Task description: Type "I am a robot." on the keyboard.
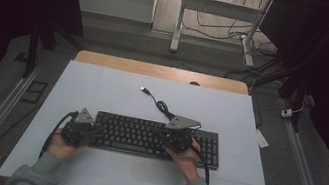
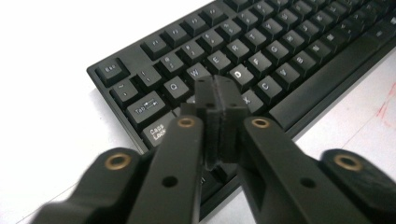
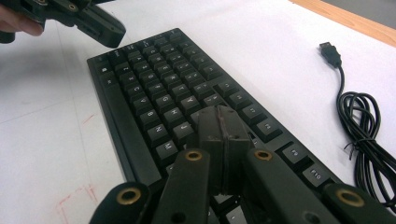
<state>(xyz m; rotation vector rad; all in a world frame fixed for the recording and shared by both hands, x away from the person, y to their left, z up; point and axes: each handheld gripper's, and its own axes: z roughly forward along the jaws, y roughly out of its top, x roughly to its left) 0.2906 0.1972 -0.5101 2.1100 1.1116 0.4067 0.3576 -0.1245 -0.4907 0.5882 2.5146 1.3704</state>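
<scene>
The black keyboard [image 1: 157, 139] lies flat on the white sheet [image 1: 117, 89] that covers the desk [image 1: 156, 70], a little toward the 6 o'clock side of the sheet's middle in the high view, with its long side running from 9 o'clock to 3 o'clock. The left gripper [image 1: 89, 133] sits at the 9 o'clock end of the keyboard; in the left gripper view its two jaws are pressed together with nothing between them, and the tips [image 2: 219, 100] are over the keys near W, E and D, close to the Caps Lock key [image 2: 158, 132]; I cannot tell if they touch a key. The right gripper [image 1: 176, 137] is over the keyboard's right half, at about 3 o'clock from the left one; in the right gripper view its jaws are also closed together and empty, with the tips [image 3: 222, 128] low above the letter keys. In that same view the left gripper [image 3: 100, 25] appears at 11 o'clock, over the far end of the keyboard. The keyboard's black cable [image 1: 164, 107] lies coiled on the sheet at 12 o'clock from the keyboard, and its USB plug [image 1: 144, 89] rests free on the sheet, at 11 o'clock from the coil.
</scene>
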